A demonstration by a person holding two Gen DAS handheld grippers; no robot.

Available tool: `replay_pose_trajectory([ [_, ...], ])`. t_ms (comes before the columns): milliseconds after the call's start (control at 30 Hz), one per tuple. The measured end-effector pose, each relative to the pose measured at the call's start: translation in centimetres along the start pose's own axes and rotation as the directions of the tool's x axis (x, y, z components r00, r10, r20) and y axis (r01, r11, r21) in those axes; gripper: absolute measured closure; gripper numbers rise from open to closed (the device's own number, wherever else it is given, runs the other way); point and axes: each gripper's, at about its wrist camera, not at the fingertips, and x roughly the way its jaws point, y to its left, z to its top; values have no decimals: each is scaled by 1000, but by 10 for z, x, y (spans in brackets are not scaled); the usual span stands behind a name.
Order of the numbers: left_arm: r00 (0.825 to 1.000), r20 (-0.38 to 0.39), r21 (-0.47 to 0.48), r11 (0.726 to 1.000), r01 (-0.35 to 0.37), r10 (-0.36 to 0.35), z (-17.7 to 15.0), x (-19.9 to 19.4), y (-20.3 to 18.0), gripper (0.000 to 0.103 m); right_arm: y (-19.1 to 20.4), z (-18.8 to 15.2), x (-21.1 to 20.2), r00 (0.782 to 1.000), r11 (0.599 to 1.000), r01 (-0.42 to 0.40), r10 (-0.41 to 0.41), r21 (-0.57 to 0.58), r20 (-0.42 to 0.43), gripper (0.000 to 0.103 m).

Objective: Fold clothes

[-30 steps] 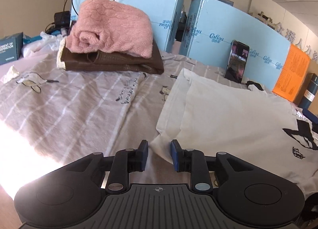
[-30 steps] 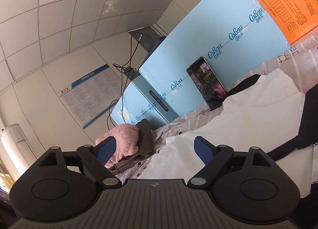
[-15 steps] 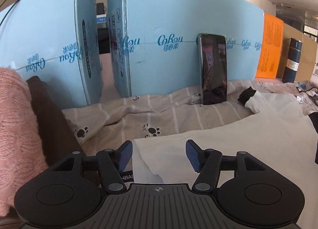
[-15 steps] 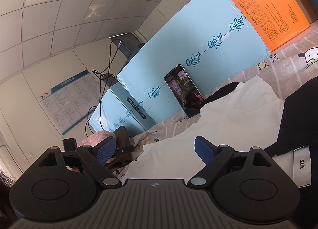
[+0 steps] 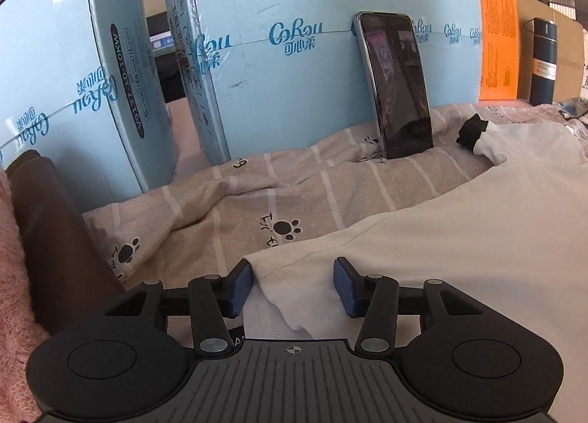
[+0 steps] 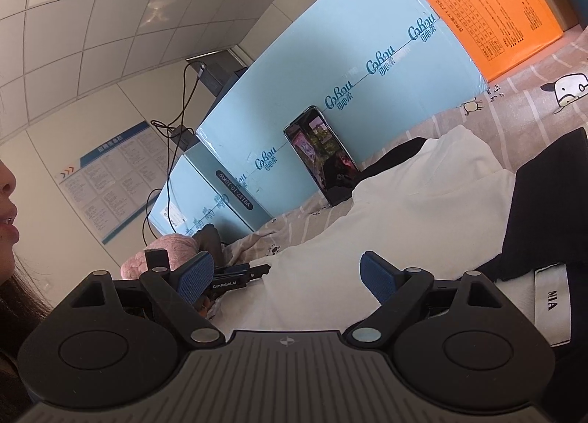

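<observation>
A white T-shirt (image 5: 459, 239) with black trim lies on a striped beige sheet (image 5: 294, 187). My left gripper (image 5: 292, 285) is open, low over the shirt's folded near-left corner, which sits between the fingers. My right gripper (image 6: 284, 279) is open over the same white shirt (image 6: 422, 210), near its black collar (image 6: 544, 195) and a label reading MIA. The left gripper's tip (image 6: 239, 272) shows in the right wrist view beside the shirt's edge.
Light-blue cartons (image 5: 294, 66) stand along the back, with a phone (image 5: 398, 85) leaning on them. A folded pink sweater (image 5: 11, 276) on brown clothes (image 5: 55, 250) sits at left. An orange sheet (image 5: 498, 44) and a dark bottle (image 5: 544, 59) are at right.
My left gripper has opened and moved forward and low to the shirt's far-left corner. My right gripper has tilted down closer over the shirt's collar.
</observation>
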Motion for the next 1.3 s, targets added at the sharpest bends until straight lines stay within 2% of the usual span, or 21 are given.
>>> replay_pose_trajectory([
  [67,1000,5,8,1000,5,-5,-1,-1,-2,64,0,0,1,1000,1000,2,-2,-1,-3,16],
  [167,1000,-2,5,1000,2,-2,1,-1,1,99,0,0,1,1000,1000,8,-8,1,-4,16],
  [333,998,49,-53,998,-44,46,0,-8,12,101,-1,0,2,1000,1000,11,-11,0,-7,16],
  [400,997,58,-25,998,-55,56,5,-6,11,101,-2,0,3,1000,1000,13,-13,3,-11,16],
  [633,996,-5,73,993,-91,91,7,20,5,100,-2,0,4,1000,1000,16,-16,6,-15,16],
  [667,995,-3,83,991,-103,103,7,20,4,92,-2,0,4,1000,1000,16,-15,6,-17,16],
  [767,990,10,75,987,-139,139,6,17,5,82,-3,0,5,1000,1000,3,-2,11,-28,16],
  [833,988,38,40,988,-151,149,8,9,10,76,-4,0,5,999,1000,-15,15,13,-32,16],
  [867,987,53,24,988,-152,151,9,5,12,69,-4,0,5,999,1000,-20,20,13,-30,16],
  [1000,985,132,-18,994,-111,112,14,-21,15,45,2,0,3,1000,1000,6,-6,-12,-12,13],
  [1067,982,167,-22,996,-86,89,16,-32,12,34,10,0,-3,999,998,46,-46,-31,21,13],
  [1100,980,185,-20,997,-71,74,17,-38,10,31,17,-1,-10,996,996,77,-75,-40,49,13],
  [1200,973,232,8,1000,-3,1,20,-55,-1,29,36,-9,-39,975,984,172,-164,-39,147,13],
  [1300,958,273,63,996,68,-83,19,-73,-19,21,47,-23,-81,934,962,271,-270,28,235,13],
])
